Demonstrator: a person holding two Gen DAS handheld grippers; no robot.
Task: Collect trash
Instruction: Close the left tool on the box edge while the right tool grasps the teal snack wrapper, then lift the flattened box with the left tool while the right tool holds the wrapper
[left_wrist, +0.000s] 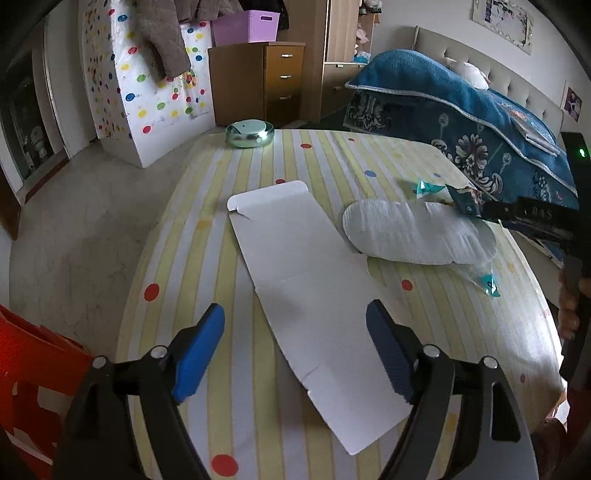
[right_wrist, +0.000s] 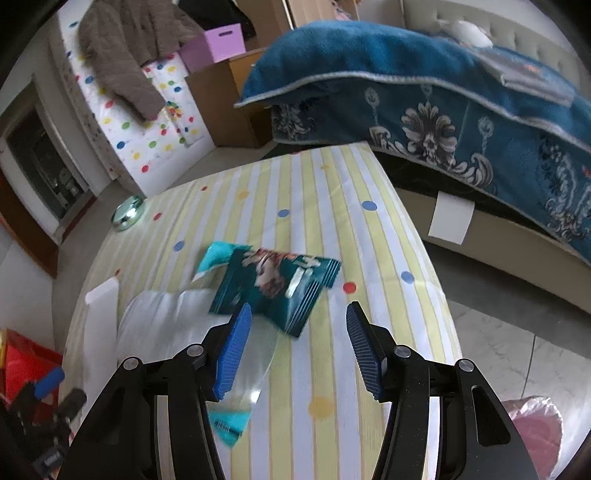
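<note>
Striped yellow-and-white cloth is covering the table (left_wrist: 207, 206), on which the trash is lying. A flattened white cardboard sheet (left_wrist: 306, 295) is resting at the centre, its near end lying between and beneath the fingers of the left gripper (left_wrist: 295, 350), whose jaws are standing wide with nothing pressed between the pads. A clear plastic package (left_wrist: 413, 232) is lying just beside the sheet, to its right. A teal snack wrapper (right_wrist: 273, 288) is lying partly over that package. The right gripper (right_wrist: 299, 354) is hovering near the wrapper with jaws parted and gripping nothing. A round metal tin (left_wrist: 249, 133) is sitting at the far edge of the table.
</note>
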